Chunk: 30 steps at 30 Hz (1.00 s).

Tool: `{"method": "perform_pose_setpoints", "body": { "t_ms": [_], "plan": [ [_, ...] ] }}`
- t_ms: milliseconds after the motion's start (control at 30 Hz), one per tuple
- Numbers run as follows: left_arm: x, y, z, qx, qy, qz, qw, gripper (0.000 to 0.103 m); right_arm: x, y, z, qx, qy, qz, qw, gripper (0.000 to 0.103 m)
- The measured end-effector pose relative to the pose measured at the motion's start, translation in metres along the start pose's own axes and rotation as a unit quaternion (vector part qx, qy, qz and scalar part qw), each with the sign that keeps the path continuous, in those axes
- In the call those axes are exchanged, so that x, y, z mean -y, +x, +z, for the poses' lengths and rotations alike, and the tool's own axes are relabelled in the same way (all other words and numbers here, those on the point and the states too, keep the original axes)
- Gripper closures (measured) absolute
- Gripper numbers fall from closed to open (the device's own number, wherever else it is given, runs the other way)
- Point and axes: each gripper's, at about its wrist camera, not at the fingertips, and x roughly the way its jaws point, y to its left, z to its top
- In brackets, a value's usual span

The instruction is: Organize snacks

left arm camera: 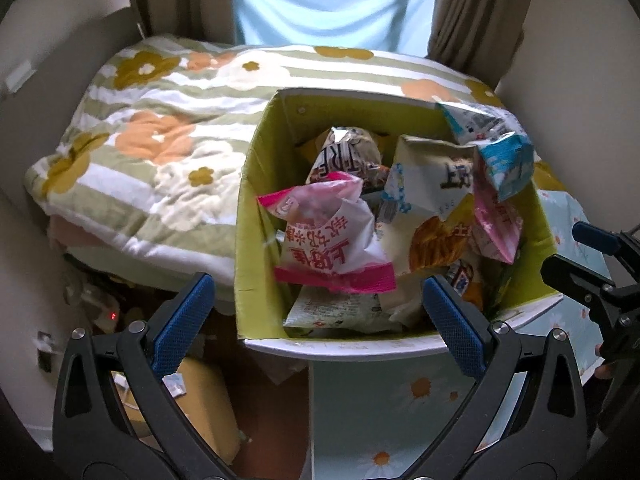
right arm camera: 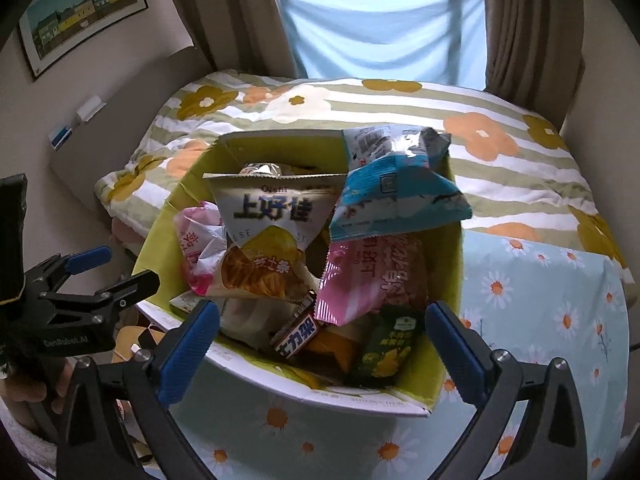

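Observation:
A cardboard box (left arm camera: 340, 350) with a yellow-green inside stands on a daisy-print cloth and is piled with snack bags. My left gripper (left arm camera: 320, 320) hangs open over its near rim, just short of a pink-and-white bag (left arm camera: 332, 240), with nothing between the pads. My right gripper (right arm camera: 322, 332) is wide open above the box (right arm camera: 280, 384), over a chocolate bar (right arm camera: 298, 336) and a green bag (right arm camera: 390, 344), holding nothing. An Oishi crisp bag (right arm camera: 272, 236), a pink bag (right arm camera: 368, 276) and a blue bag (right arm camera: 396, 200) lie on top. Each gripper shows at the edge of the other's view: the left gripper (right arm camera: 120, 268) and the right gripper (left arm camera: 566, 252).
A floral striped quilt (left arm camera: 152, 152) covers the bed behind and left of the box. The daisy cloth (right arm camera: 540, 312) spreads to the right and front. Brown curtains (right arm camera: 524, 28) and a blue sheet hang at the window. Cartons and clutter (left arm camera: 200, 400) lie on the floor below left.

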Motion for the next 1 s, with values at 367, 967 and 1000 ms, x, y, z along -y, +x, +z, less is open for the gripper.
{"method": "perform_pose_setpoints", "body": {
  "t_ms": [367,967,1000],
  "plan": [
    [0.063,-0.093,-0.011,0.093,0.013,-0.003,0.9956,0.0,0.033,-0.094,-0.017,0.089,0.003,-0.009,0.996,0.001],
    [0.18,-0.243,-0.096,0.239,0.024,-0.007,0.9706,0.0,0.087,-0.272,-0.108,0.212,0.029,-0.138,0.967,0.001],
    [0.182,-0.244,-0.1,0.241,0.025,-0.006,0.9701,0.0,0.088,-0.275,-0.111,0.215,0.029,-0.139,0.966,0.001]
  ]
}}
